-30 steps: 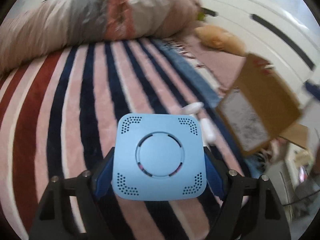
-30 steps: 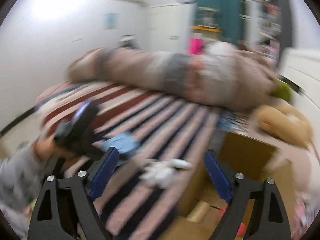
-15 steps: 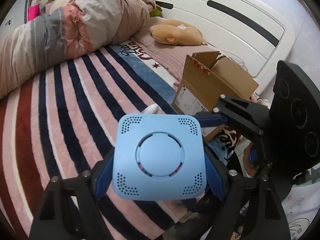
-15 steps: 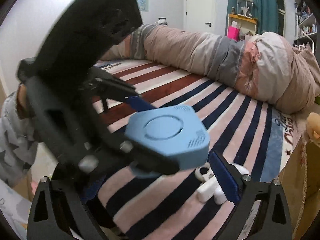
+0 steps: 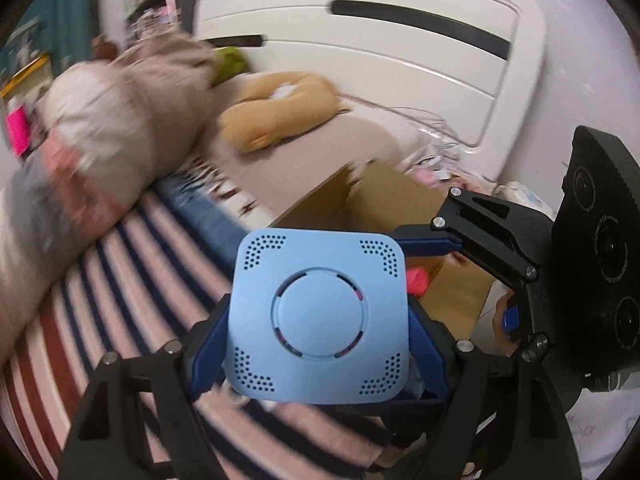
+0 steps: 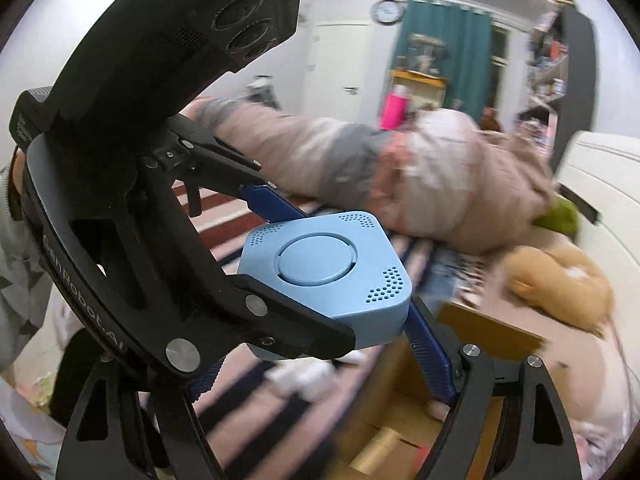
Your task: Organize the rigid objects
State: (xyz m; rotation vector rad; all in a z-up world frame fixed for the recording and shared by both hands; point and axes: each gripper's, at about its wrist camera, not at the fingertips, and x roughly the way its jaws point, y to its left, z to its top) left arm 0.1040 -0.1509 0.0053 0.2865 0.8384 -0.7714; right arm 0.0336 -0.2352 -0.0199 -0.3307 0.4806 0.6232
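Above the striped bed, the blue square device point(image 5: 320, 316) sits clamped in the left gripper point(image 5: 318, 344), near the open cardboard box point(image 5: 384, 204) but not in it. The right gripper point(image 6: 320, 364) hangs spread and empty beside it (white pieces point(image 6: 304, 374) lie loose on the bed, so I'd say sorting is partway).

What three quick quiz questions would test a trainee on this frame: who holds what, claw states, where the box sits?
1. True or false: the left claw is shut on the blue device.
2. The right claw is: A) open, B) shut on a white object, C) out of view.
3. Fill in: in the left wrist view, the open cardboard box lies beyond the device, on the ____ beside the striped blanket.

Key: 1 true: its blue pads press both sides of the device. 2 A: its fingers stand wide apart, gripping nothing. 3 bed.
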